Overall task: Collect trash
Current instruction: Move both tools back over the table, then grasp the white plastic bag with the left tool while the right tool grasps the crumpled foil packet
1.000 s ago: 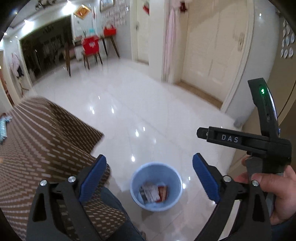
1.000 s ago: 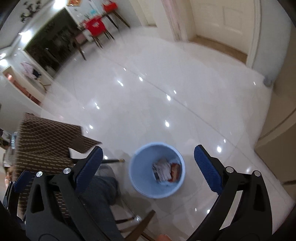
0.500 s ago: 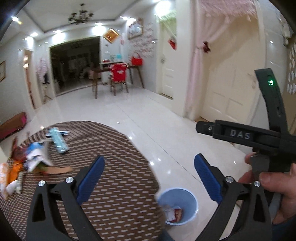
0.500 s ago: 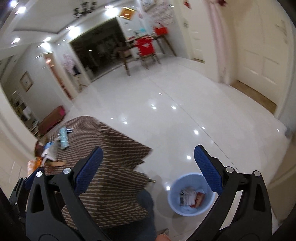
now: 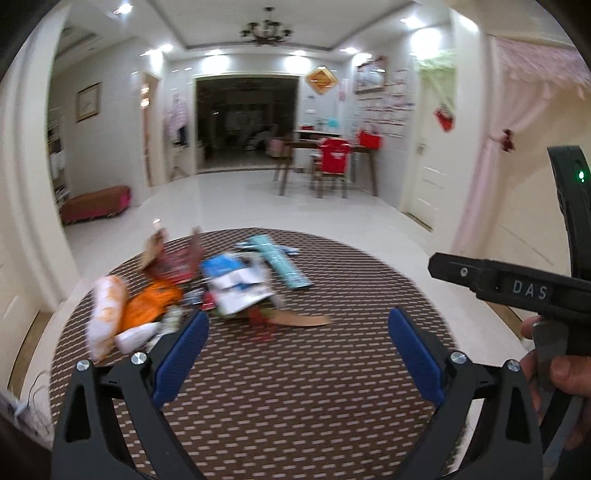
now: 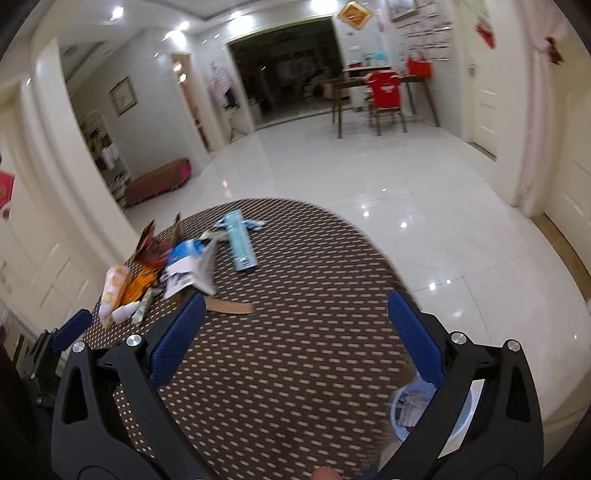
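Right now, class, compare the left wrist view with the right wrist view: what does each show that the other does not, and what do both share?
Only the left wrist view shows the ceiling lamp, the other gripper's black body marked DAS, and the hand holding it. Only the right wrist view shows the blue bin on the floor beside the table, with paper in it. Both show the round table, the trash pile, the teal box, the red chair, and open, empty jaws in front.
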A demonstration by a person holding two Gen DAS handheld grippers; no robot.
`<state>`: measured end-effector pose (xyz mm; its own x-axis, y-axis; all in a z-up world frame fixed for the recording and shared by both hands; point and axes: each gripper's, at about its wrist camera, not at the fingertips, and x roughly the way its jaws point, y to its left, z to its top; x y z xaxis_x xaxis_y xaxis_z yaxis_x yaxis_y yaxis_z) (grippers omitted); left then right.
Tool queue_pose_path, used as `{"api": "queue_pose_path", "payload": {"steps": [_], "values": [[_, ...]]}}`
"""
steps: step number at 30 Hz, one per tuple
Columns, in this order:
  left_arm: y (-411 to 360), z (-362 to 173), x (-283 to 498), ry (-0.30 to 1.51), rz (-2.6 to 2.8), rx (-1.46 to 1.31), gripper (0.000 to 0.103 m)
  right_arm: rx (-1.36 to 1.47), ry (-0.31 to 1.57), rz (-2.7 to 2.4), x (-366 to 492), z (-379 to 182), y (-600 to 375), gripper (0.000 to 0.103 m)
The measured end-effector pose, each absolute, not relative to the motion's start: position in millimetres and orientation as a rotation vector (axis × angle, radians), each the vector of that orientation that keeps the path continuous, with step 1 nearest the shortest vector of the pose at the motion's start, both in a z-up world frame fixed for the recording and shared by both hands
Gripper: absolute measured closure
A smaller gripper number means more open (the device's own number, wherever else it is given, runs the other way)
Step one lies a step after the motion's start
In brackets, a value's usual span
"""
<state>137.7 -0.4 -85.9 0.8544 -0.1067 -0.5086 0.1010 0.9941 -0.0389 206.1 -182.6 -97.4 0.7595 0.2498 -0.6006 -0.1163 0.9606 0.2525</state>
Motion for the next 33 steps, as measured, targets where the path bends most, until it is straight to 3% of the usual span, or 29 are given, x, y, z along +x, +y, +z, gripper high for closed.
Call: {"api": "queue_pose_path", "payload": {"steps": [21,33], "values": [[195.8,-137.1,177.3,0.628,0.263,-0.127,0.007,-0.024,0.83,0.583,248.5,-144.7,29.6,0.007],[227.2,-159.0,240.2,0.775,0.248,-0.134,0.008,-0.02,0.956,0.531,299.0,-186.5,79.5,0.06]]}}
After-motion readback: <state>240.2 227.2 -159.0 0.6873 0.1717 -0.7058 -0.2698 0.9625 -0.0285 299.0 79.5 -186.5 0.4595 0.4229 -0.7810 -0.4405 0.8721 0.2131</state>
